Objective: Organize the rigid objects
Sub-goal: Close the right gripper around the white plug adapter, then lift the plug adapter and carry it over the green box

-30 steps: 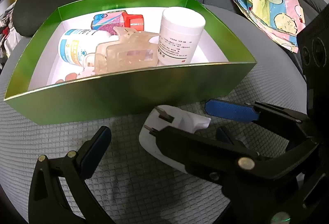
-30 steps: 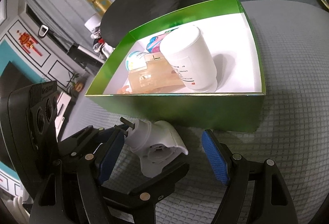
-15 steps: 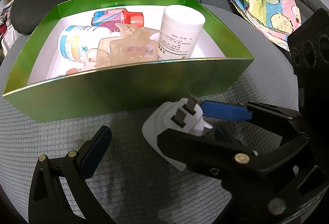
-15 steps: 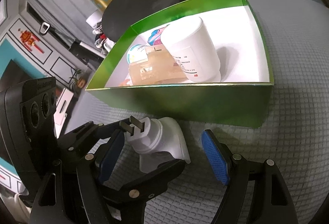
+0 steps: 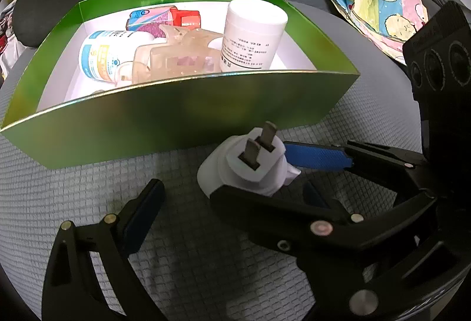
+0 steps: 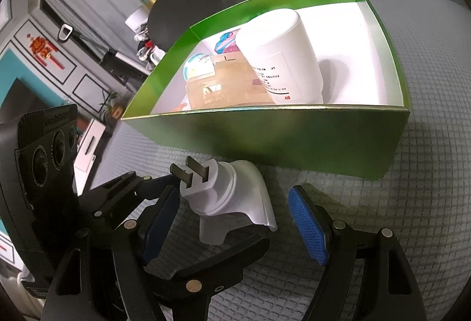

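Two prongs of white plug just beside green box wall

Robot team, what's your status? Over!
Left gripper just closing, right gripper open. White plug between both pairs of jaws, ungripped, outside green box. Nothing blocking.

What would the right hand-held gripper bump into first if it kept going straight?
Most likely the white plug, which sits between its fingers; behind that stands the green box's near wall. Depth is hard to judge.
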The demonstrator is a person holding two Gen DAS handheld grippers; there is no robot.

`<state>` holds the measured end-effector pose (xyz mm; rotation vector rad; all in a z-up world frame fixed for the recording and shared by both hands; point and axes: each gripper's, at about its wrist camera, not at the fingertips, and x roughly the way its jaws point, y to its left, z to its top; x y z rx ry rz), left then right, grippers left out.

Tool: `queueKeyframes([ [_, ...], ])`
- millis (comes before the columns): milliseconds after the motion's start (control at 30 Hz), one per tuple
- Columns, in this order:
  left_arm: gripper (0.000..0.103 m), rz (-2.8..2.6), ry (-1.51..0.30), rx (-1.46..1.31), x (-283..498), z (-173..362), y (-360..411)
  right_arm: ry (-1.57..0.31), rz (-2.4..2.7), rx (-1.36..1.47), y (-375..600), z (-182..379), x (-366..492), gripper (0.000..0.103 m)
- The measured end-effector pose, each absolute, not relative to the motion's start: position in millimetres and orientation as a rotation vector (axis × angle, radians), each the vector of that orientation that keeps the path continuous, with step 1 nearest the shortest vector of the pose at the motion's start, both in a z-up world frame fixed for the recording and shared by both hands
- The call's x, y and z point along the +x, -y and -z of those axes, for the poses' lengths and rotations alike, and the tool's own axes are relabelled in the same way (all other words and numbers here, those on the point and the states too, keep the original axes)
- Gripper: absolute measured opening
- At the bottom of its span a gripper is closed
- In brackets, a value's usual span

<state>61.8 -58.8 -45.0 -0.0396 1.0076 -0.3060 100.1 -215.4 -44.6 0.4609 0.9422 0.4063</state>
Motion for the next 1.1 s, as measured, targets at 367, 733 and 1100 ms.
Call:
queueKeyframes([
  [367,0.085,0.308,-1.013,-0.026,63.3,46.8,65.5,-0.952,-0.434,0.462,216.3,47.8,100.1,0.060],
  [733,0.069,0.349,-1.004,-0.022,61.8,45.0,66.8,-0.942,-0.445,0.459,215.1,49.7,98.2,0.059],
  [1100,0.069,0.343,-0.981,-0.009,57.6,39.0,66.1,-0.919,-0.451,0.472,216.7,45.7,93.3,0.059],
])
